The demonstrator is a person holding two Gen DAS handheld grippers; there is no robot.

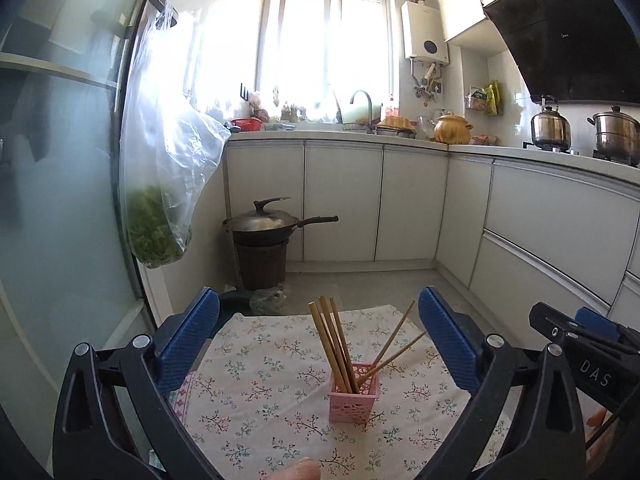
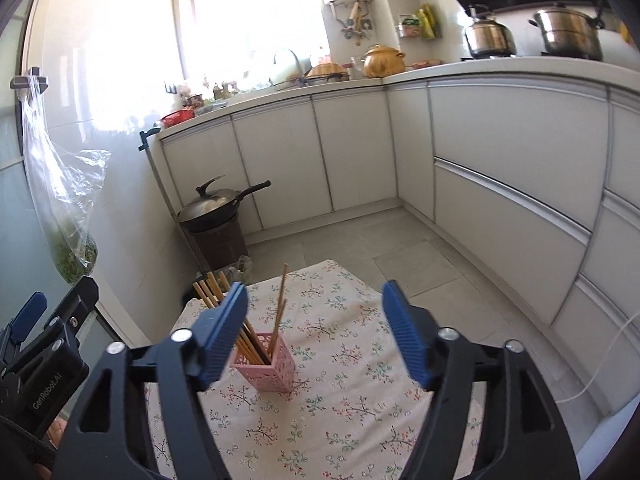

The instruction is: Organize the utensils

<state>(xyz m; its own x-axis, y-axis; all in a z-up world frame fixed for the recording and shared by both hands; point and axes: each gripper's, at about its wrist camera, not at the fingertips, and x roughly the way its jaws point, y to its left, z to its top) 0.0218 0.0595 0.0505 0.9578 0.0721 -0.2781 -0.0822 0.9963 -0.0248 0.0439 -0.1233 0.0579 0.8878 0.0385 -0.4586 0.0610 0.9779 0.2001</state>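
Since every chopstick (image 1: pixel 338 350) already stands in the pink holder (image 1: pixel 354 398) mid-cloth (image 1: pixel 260 392), you hold both grippers, left (image 1: pixel 320 338) and right (image 2: pixel 314 334), spread and empty, holder at twelve o'clock.

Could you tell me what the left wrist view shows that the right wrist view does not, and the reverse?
Only the left wrist view shows the left tongs head-on, open and empty. Only the right wrist view shows the right tongs head-on, also open and empty. Both show the pink holder with chopsticks standing in it on the floral cloth, and the wok.
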